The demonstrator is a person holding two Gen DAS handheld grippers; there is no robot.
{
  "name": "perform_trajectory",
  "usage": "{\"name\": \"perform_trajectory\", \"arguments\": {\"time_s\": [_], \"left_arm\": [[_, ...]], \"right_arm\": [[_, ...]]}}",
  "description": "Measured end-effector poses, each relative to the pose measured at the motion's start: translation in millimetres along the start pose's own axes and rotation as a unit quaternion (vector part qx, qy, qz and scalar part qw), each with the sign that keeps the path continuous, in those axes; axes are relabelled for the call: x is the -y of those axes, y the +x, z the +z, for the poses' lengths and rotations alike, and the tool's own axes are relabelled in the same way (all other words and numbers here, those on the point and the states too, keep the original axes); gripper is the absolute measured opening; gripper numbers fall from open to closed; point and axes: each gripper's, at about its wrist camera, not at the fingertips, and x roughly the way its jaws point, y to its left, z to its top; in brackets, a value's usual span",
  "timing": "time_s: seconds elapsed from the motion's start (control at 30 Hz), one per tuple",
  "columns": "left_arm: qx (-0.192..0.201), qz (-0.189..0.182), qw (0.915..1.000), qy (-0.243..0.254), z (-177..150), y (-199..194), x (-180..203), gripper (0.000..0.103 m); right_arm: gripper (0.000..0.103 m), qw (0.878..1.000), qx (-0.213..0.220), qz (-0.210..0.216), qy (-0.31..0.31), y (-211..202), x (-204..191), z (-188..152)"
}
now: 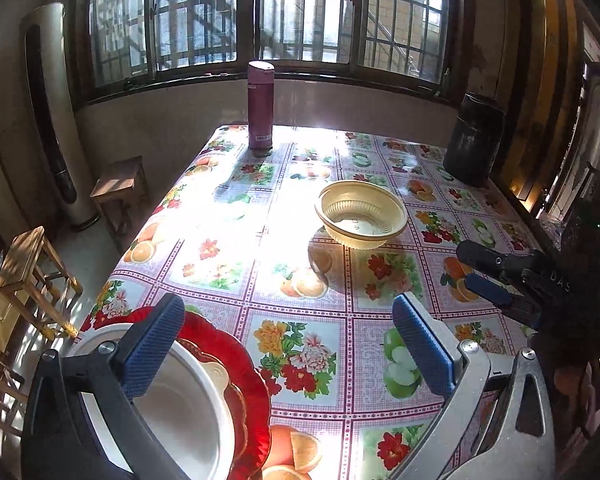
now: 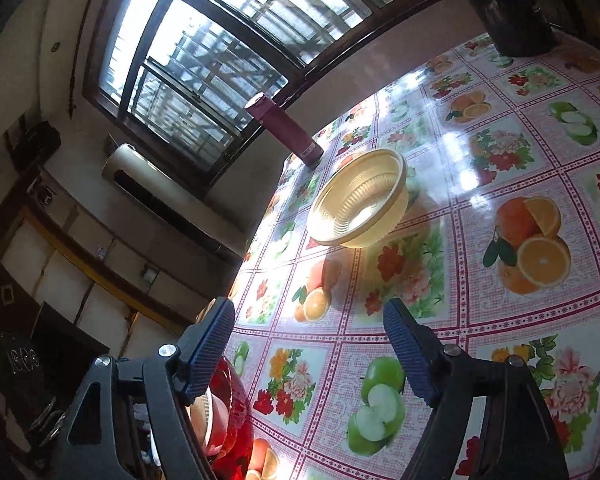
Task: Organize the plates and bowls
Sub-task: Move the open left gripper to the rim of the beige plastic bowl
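A stack of plates sits at the table's near left corner: a red glass plate [image 1: 256, 392] at the bottom, a cream scalloped dish and a white plate [image 1: 188, 420] on it. My left gripper [image 1: 288, 348] is open wide above the cloth, its left finger in front of the stack's rim, gripping nothing. Two nested cream plastic bowls [image 1: 360, 216] stand mid-table, farther off. My right gripper [image 1: 470, 266] comes in from the right, open and empty. In the right wrist view, tilted, my right gripper [image 2: 310, 350] faces the bowls [image 2: 360, 200], with the red plate [image 2: 232, 420] behind its left finger.
A floral and fruit-print cloth covers the table [image 1: 300, 320]. A pink flask [image 1: 261, 106] stands at the far edge and a dark round container [image 1: 474, 140] at the far right. Wooden stools [image 1: 24, 264] and a tall white floor unit [image 1: 56, 112] stand left of the table.
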Motion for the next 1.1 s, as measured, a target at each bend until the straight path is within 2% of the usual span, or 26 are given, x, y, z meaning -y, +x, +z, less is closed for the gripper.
{"name": "perform_trajectory", "arguments": {"time_s": [0.2, 0.37, 0.47, 0.67, 1.1], "left_arm": [[-0.023, 0.012, 0.9996, -0.003, 15.3, 52.4, 27.2, 0.103], [-0.034, 0.023, 0.9991, -0.008, 23.3, 86.9, 38.7, 0.103], [-0.03, 0.033, 0.9989, -0.012, 29.0, 101.9, 42.5, 0.103], [-0.03, 0.041, 0.9983, -0.028, 41.0, 129.5, 41.6, 0.103], [-0.044, 0.054, 0.9964, -0.048, 49.9, 168.2, 31.7, 0.103]], "right_arm": [[0.101, 0.999, 0.014, -0.006, 0.047, -5.7, 36.3, 44.1], [0.103, 0.997, -0.004, -0.063, 0.049, 12.2, 57.0, 71.8], [0.103, 0.995, -0.005, -0.104, 0.01, 22.4, 59.4, 80.1], [0.103, 0.995, -0.006, -0.099, -0.022, 39.1, 54.5, 90.9], [0.103, 0.995, -0.021, -0.097, -0.019, 77.5, 50.0, 108.0]]}}
